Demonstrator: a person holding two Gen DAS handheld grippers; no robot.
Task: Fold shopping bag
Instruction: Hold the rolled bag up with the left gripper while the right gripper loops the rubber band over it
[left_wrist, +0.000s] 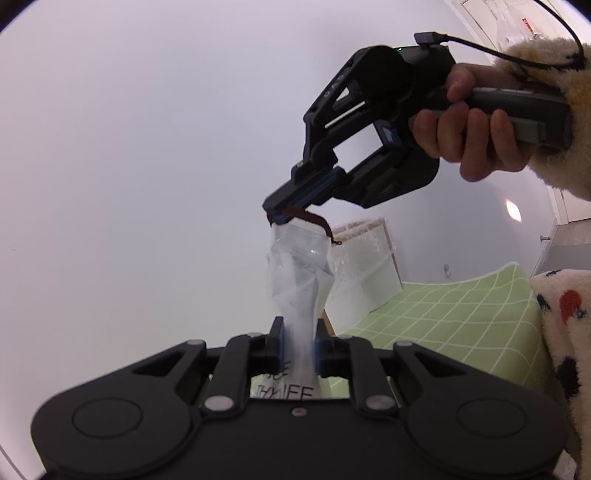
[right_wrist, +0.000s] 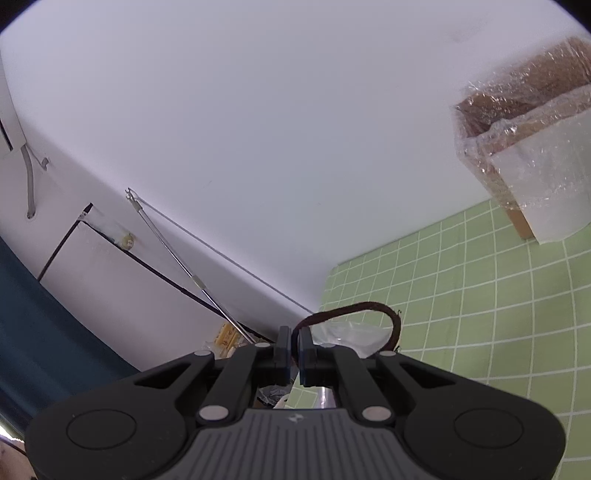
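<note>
A translucent white shopping bag (left_wrist: 297, 280) with black print hangs stretched in the air between both grippers. My left gripper (left_wrist: 298, 347) is shut on its lower, bunched part. Above it my right gripper (left_wrist: 275, 216), held by a hand (left_wrist: 476, 125), is shut on the bag's top edge, by the dark brown handle (left_wrist: 314, 218). In the right wrist view the right gripper (right_wrist: 294, 345) pinches the brown handle (right_wrist: 369, 308), which loops out to the right over a bit of clear bag (right_wrist: 351, 334). The rest of the bag is hidden below the gripper body.
A green checked tablecloth (right_wrist: 480, 314) covers the table at the right. A cardboard box wrapped in plastic film (right_wrist: 528, 155) stands on it by the white wall (right_wrist: 258, 129). A fleece sleeve (left_wrist: 561, 332) is at the right edge. A thin metal rod (right_wrist: 173, 251) leans at the left.
</note>
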